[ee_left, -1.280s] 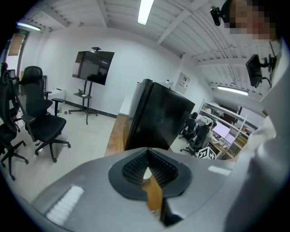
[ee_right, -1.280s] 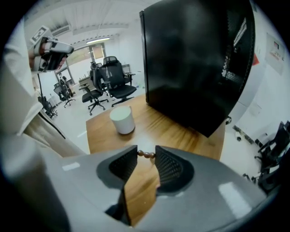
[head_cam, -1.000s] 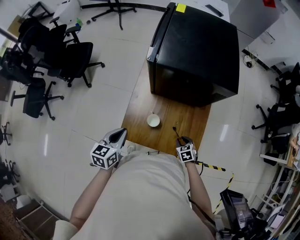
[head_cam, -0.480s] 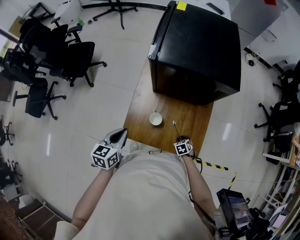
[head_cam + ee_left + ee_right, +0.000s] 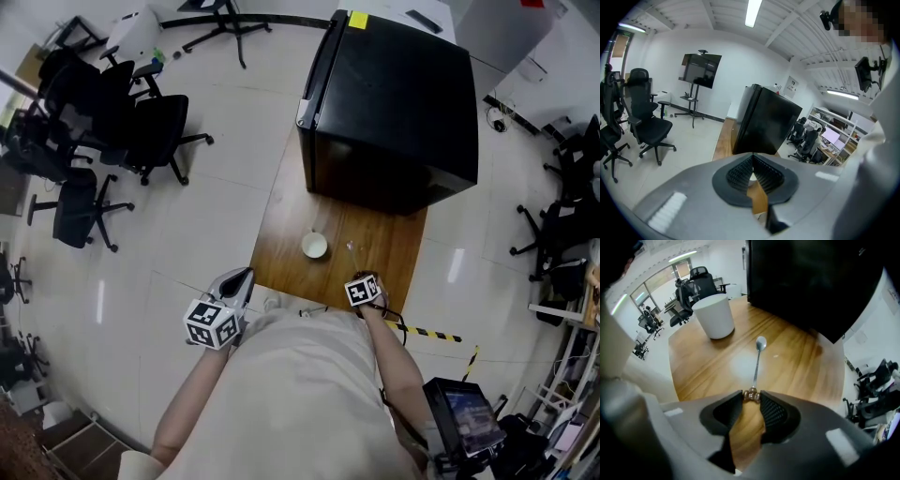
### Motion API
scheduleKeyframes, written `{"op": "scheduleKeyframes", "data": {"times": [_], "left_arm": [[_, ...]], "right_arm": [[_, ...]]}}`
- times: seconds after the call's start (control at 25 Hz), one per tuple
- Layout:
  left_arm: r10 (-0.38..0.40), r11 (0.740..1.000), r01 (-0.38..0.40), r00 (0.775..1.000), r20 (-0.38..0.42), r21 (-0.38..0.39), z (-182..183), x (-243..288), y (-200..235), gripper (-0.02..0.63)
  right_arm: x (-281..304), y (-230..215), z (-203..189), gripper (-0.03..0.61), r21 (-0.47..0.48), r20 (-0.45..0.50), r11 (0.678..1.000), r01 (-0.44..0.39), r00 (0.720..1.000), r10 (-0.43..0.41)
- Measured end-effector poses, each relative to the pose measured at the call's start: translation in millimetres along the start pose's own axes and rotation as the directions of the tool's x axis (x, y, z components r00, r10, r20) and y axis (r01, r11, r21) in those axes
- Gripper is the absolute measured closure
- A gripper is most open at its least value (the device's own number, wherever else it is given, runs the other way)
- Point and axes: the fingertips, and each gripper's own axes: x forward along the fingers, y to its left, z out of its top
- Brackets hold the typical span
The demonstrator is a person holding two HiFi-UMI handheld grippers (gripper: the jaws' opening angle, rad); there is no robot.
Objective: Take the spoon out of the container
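"State of the left gripper (image 5: 751, 165)?"
"Jaws pressed together, nothing between them. Left forearm (image 5: 187, 394) bent and reaching forward."
"And the right gripper (image 5: 751, 397)?"
"Jaws clamped on the handle end of the spoon (image 5: 757, 362). Right forearm (image 5: 398, 375) extended ahead."
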Motion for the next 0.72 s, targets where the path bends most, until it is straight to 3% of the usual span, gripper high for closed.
{"op": "scheduleKeyframes", "data": {"times": [0.44, 0.72], "left_arm": [[-0.014, 1.0, 0.014, 1.0, 0.006, -0.015, -8.6, -21.5, 21.5, 0.624], [-0.06, 0.998, 0.06, 0.998, 0.027, -0.011, -8.8, -32.9, 40.5, 0.624]], "right_arm": [[-6.0, 6.0, 3.2, 0.448, 0.01, 0.003, 0.999, 0.049, 0.999, -0.049], [-73.6, 12.3, 52.6, 0.411, 0.139, 0.173, 0.988, 0.068, 0.981, -0.092]]}}
